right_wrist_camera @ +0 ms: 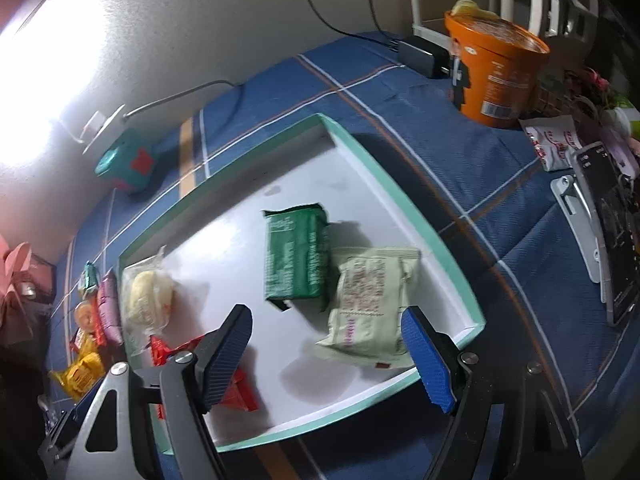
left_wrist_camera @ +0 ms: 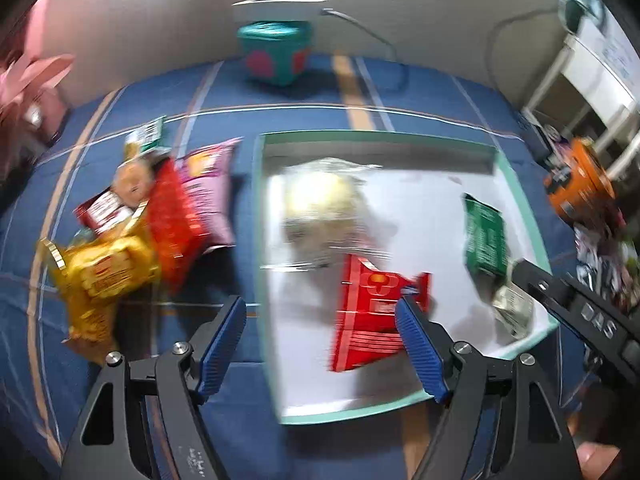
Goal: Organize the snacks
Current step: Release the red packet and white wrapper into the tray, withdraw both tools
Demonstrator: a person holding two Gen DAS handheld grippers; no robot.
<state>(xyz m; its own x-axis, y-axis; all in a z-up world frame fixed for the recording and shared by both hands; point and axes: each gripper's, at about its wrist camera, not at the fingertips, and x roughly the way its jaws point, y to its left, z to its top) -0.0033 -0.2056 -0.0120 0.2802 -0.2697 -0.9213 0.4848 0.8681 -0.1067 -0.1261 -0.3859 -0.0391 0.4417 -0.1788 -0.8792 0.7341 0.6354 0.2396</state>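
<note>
A shallow white tray with a mint-green rim (left_wrist_camera: 516, 196) (right_wrist_camera: 404, 196) lies on the blue plaid cloth. In it lie a clear-wrapped pale bun (left_wrist_camera: 320, 200) (right_wrist_camera: 146, 300), a red packet (left_wrist_camera: 370, 316) (right_wrist_camera: 240, 394), a green packet (left_wrist_camera: 484, 236) (right_wrist_camera: 298, 258) and a pale green-white packet (right_wrist_camera: 370, 304). My left gripper (left_wrist_camera: 322, 344) is open and empty above the tray's near left edge, beside the red packet. My right gripper (right_wrist_camera: 326, 356) is open and empty above the tray's near edge. Loose snacks lie left of the tray: a yellow bag (left_wrist_camera: 100, 276), a red bag (left_wrist_camera: 176, 216), a pink bag (left_wrist_camera: 210, 188).
A teal box (left_wrist_camera: 276, 52) (right_wrist_camera: 126, 164) stands by the wall under a white lamp base. An orange cup (right_wrist_camera: 494, 76) (left_wrist_camera: 580, 184) stands right of the tray, with a power adapter (right_wrist_camera: 420, 56), a white sachet (right_wrist_camera: 552, 142) and a phone on a stand (right_wrist_camera: 608, 232). A pink gift bag (left_wrist_camera: 36, 92) sits far left.
</note>
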